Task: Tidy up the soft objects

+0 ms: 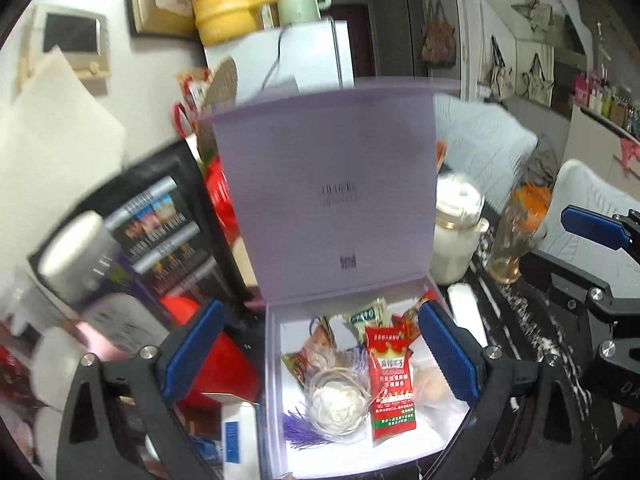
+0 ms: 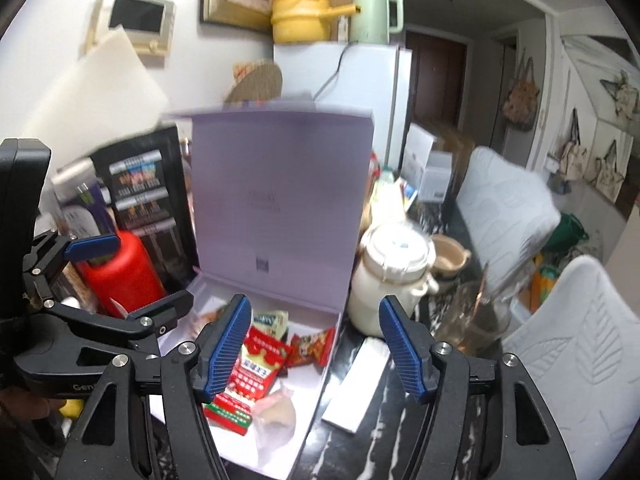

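I hold my left gripper (image 1: 320, 356) low over the lavender box (image 1: 276, 400), fingers spread wide with nothing between them, the red sachet (image 1: 394, 380) and other soft packets lying inside under the upright lid (image 1: 328, 200). My right gripper (image 2: 320, 348) hangs just beside it, equally wide and empty, over the box's right wall; the white jar (image 2: 388, 280) stands close on the desk (image 2: 360, 448)
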A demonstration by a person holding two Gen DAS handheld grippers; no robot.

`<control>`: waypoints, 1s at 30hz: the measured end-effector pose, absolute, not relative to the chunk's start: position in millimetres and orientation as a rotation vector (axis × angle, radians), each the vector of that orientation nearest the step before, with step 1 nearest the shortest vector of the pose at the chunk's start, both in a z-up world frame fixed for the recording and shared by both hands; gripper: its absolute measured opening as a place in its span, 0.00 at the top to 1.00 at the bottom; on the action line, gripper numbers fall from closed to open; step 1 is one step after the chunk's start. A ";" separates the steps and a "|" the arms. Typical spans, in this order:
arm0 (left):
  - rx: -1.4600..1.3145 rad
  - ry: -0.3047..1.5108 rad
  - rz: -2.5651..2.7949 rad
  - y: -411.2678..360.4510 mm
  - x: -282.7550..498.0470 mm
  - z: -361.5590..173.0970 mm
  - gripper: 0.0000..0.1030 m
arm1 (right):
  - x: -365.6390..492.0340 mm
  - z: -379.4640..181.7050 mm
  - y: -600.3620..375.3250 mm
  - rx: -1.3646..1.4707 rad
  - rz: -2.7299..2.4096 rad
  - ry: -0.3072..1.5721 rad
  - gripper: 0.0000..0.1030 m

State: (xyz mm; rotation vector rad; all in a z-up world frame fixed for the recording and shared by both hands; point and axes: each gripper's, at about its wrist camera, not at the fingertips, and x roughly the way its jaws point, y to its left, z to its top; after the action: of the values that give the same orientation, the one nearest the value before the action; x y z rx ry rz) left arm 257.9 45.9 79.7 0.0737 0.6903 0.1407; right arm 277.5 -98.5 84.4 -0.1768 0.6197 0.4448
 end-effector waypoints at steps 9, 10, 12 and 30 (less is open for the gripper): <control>0.100 0.534 0.166 40.9 193.6 136.9 0.04 | 222.8 140.2 -114.8 -0.158 0.446 0.477 0.30; 0.094 0.524 0.163 40.2 184.6 141.7 0.04 | 215.7 144.3 -116.3 -0.156 0.447 0.467 0.30; 0.091 0.514 0.168 39.4 170.0 146.5 0.04 | 198.0 152.7 -118.9 -0.156 0.449 0.446 0.27; 0.060 0.499 0.189 33.9 60.6 120.7 0.04 | 63.9 145.5 -127.0 -0.173 0.412 0.335 0.20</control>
State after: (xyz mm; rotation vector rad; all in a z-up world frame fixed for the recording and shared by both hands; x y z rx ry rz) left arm 60.6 33.9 120.7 0.0601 0.4986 0.1894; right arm 63.9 -127.0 145.5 -0.1732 0.3352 0.4124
